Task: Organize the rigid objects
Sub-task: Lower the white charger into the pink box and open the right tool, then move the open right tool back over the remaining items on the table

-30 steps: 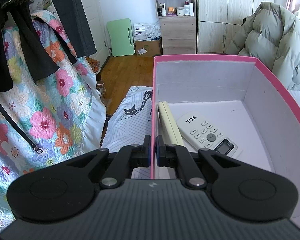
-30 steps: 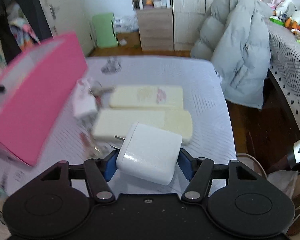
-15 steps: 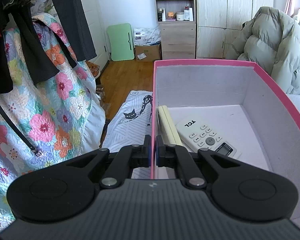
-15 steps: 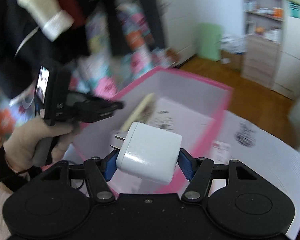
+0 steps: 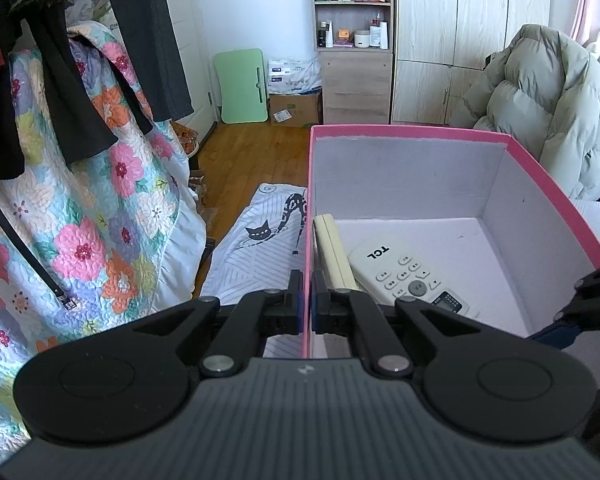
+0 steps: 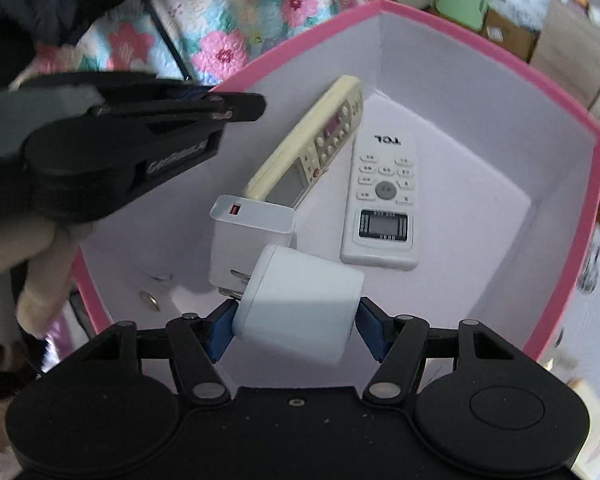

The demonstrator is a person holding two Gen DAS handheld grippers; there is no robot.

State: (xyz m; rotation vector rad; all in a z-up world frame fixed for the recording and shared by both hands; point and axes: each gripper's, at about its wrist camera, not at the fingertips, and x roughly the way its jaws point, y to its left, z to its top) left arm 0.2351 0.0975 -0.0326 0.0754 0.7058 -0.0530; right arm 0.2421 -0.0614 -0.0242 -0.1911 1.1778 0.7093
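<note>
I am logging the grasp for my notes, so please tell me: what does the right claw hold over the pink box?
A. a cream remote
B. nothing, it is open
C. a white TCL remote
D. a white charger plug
D: the right claw is shut on the white charger plug, while the white TCL remote and the cream remote lie inside the pink box.

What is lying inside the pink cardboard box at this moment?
Inside the pink cardboard box: a white TCL remote, a cream remote leaning on the wall, and a white USB charger. The held white plug adapter hides some floor.
</note>
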